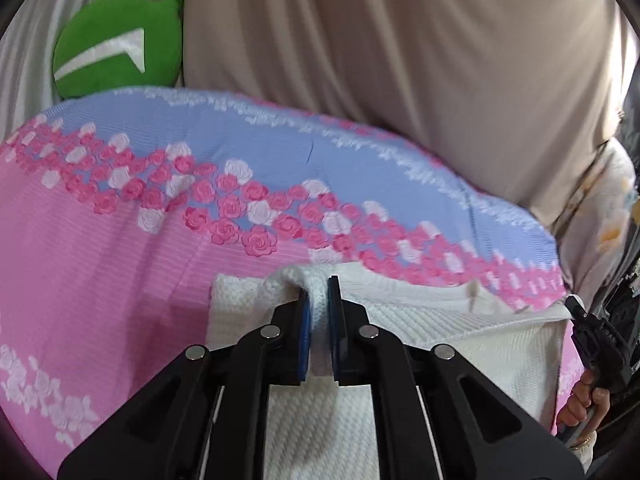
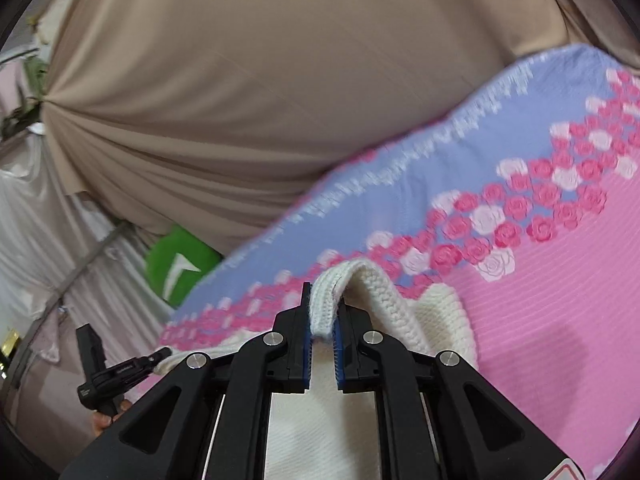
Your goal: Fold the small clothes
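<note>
Both grippers — left gripper (image 1: pixel 318 300), right gripper (image 2: pixel 322 312) — pinch shut on the white knitted garment (image 2: pixel 400 312) over a pink-and-blue rose-printed bedsheet (image 1: pixel 120 264).

My left gripper (image 1: pixel 318 300) and right gripper (image 2: pixel 323 312): matte black angular linkage arms, silver round pivot pins, blue ribbed pads (image 1: pixel 305 332) lining each finger. My bare-skinned hand (image 1: pixel 586 396) wraps a black handle.

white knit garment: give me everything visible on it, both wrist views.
The white knit garment is chunky waffle-textured wool or cotton by its look, lying mostly flat on the pink and blue rose-print bedsheet. The left tongs pinch a raised fold of it; the right tongs clamp a ribbed edge, lifted into a loop.
</note>
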